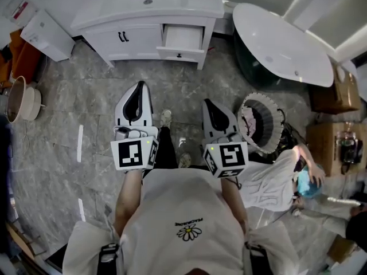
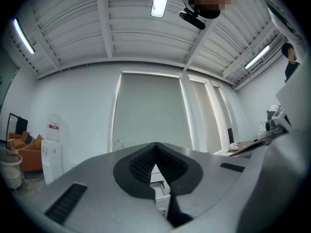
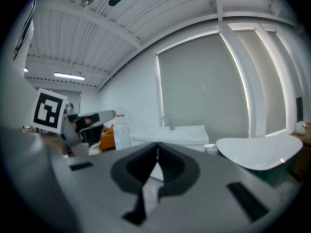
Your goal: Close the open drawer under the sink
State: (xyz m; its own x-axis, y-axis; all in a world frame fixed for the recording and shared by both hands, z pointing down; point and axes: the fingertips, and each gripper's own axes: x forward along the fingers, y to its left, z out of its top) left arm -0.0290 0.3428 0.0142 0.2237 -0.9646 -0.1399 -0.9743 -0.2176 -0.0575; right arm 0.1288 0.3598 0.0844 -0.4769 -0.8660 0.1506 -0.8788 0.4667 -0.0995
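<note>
The white sink cabinet [image 1: 149, 7] stands at the top of the head view, its right drawer [image 1: 182, 39] pulled out over the grey floor. Both grippers hang side by side well short of it and point toward it. My left gripper [image 1: 141, 85] is shut with nothing in it; in the left gripper view its jaws [image 2: 155, 145] meet at the tips and a bit of the drawer [image 2: 158, 178] shows through the gap below. My right gripper [image 1: 206, 102] is also shut and empty [image 3: 157, 144], with the cabinet [image 3: 175, 136] ahead of it.
A white bathtub [image 1: 281, 39] stands right of the cabinet. A frilled laundry basket [image 1: 261, 122] sits by my right gripper, and a person [image 1: 281, 176] crouches beyond it. A white box [image 1: 49, 36] and a round tub [image 1: 23, 99] are at the left.
</note>
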